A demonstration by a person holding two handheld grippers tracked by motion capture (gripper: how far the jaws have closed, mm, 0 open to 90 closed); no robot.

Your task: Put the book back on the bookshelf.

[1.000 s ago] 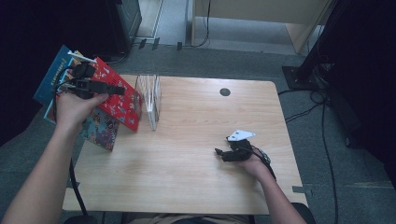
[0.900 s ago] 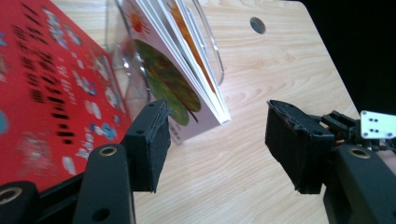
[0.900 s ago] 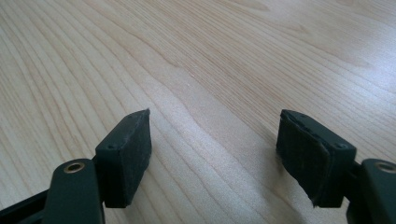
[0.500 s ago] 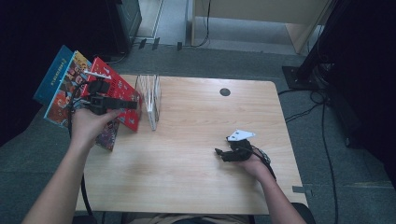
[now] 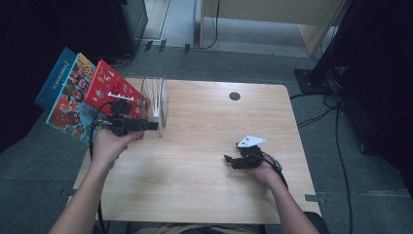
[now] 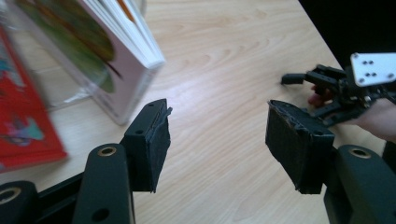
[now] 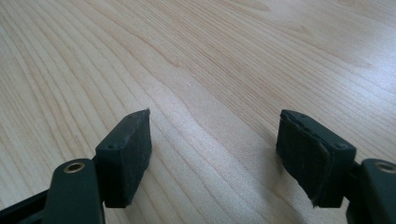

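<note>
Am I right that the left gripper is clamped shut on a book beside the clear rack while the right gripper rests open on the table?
Not quite: the left gripper is open with nothing between its jaws, as the left gripper view shows. The book stands just ahead of it in the clear rack. The right gripper does rest open on the table.

Left gripper (image 5: 155, 126) hovers level, jaws apart and empty, just beside the clear rack (image 5: 157, 102); right gripper (image 5: 228, 159) (also gaping) rests well apart from it.

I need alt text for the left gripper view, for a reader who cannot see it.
The left gripper holds its two black jaws open and empty above a wooden table. A white-edged book stands at upper left beside a red book; the right gripper rests farther off.
</note>
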